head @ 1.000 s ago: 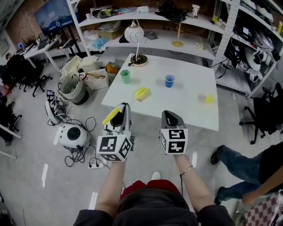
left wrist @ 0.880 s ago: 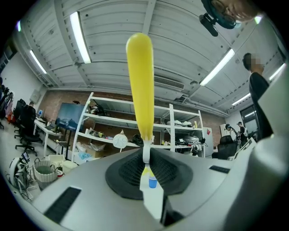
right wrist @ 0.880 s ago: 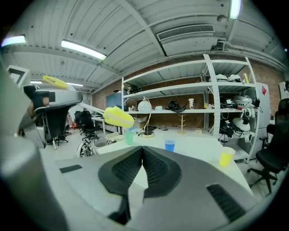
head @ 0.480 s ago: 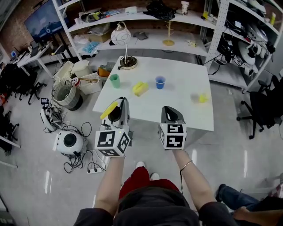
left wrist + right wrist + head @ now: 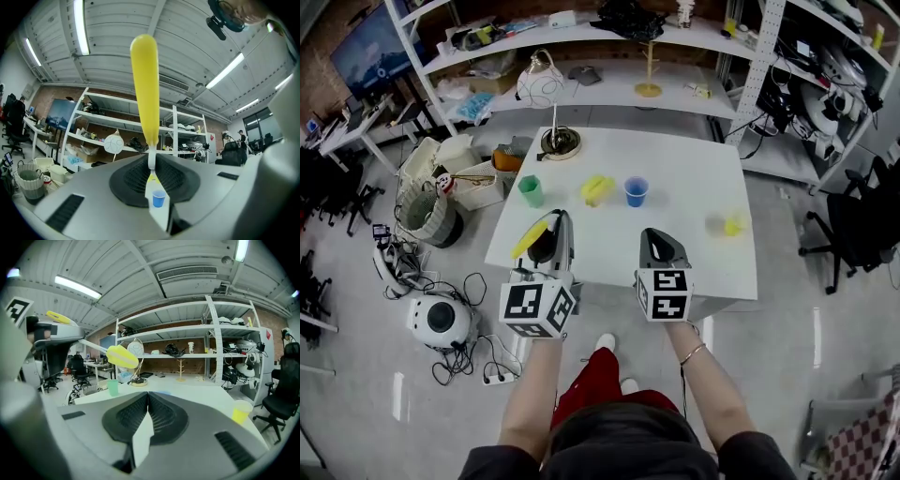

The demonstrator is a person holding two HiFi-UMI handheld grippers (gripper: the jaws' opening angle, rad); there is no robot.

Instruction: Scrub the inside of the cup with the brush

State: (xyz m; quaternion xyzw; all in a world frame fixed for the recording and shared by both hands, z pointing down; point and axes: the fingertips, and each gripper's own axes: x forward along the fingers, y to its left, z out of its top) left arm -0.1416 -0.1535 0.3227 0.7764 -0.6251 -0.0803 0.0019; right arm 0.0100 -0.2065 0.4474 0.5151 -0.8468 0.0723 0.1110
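The left hand-held gripper (image 5: 555,228) is pinching a brush (image 5: 532,240). In the left gripper view its jaws are pressed onto the brush's thin white stem, and the yellow handle (image 5: 144,89) stands straight up above them. From the head view the brush slants up and to the left of that gripper, short of the worktop's (image 5: 675,262) near edge. No bristle end can be made out.

The right hand-held gripper (image 5: 656,236) is pressed together with nothing between its jaws. In the right gripper view the two black pads (image 5: 161,416) meet along a closed line.

The blue cup (image 5: 636,191) stands upright on the white worktop, beyond both grippers and roughly between them. It also shows as a small shape in the gap below the left gripper's jaws (image 5: 159,200). Neither gripper touches it.

Just left of the blue cup lies a yellow object (image 5: 597,189), too small to identify. Farther left of the blue cup is a green cup (image 5: 530,190), upright near the worktop's left edge. Well to the right of the blue cup, and a little nearer, stands a yellow cup (image 5: 731,225). Behind and left of the blue cup, a lamp (image 5: 555,141) sits at the worktop's far left corner.

Which of the three cups is meant for scrubbing cannot be told.
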